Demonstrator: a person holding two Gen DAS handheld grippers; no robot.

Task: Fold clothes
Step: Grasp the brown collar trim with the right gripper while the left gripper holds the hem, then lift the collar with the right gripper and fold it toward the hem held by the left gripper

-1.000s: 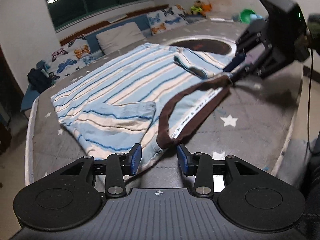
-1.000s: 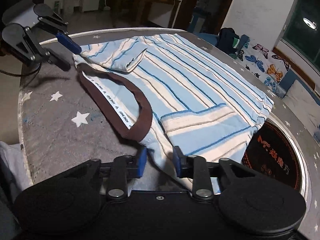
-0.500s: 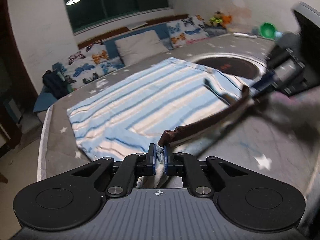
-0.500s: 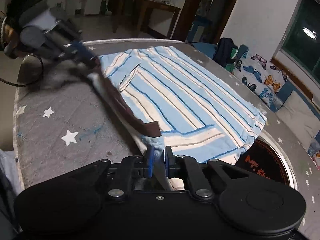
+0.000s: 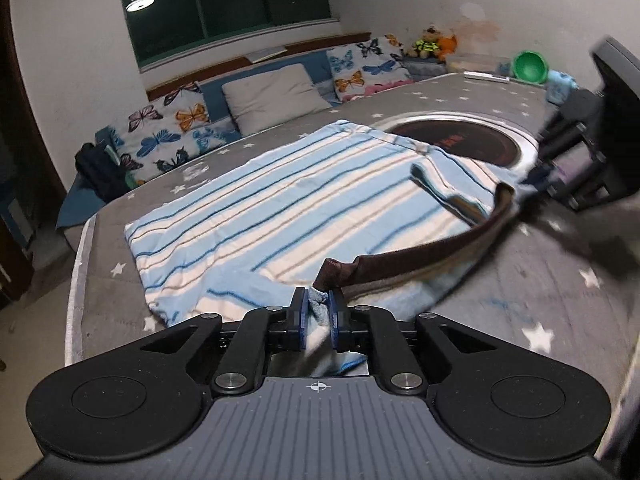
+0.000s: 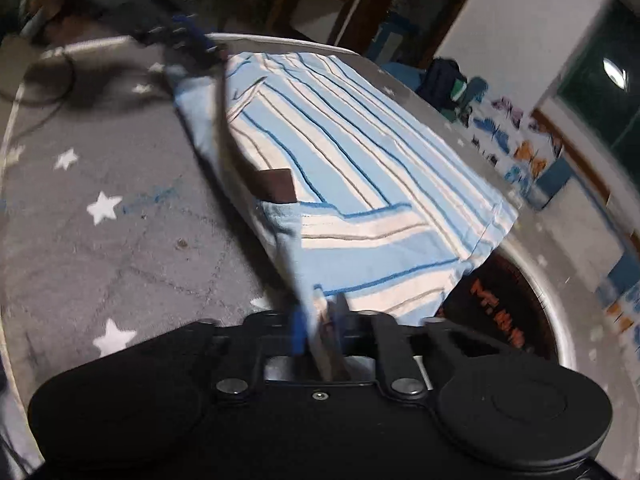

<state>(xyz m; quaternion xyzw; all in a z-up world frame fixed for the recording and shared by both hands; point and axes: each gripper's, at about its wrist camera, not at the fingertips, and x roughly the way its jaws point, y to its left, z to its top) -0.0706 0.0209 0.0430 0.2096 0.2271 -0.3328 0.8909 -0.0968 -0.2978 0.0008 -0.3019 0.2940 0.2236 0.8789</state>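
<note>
Left gripper (image 5: 318, 312): jaws closed on the striped shirt (image 5: 280, 196) beside its brown collar (image 5: 432, 246). Right gripper (image 6: 320, 322): jaws pinching the opposite shoulder. Collar edge lifted between them; the rest lies flat on the star-patterned table (image 5: 520, 292).

Both the left gripper (image 5: 318, 314) and the right gripper (image 6: 318, 330), open a second ago, have closed on the striped shirt (image 5: 280, 200) at its shoulders, lifting the brown collar (image 5: 420, 256) off the table (image 5: 520, 300) and pulling it taut.
</note>
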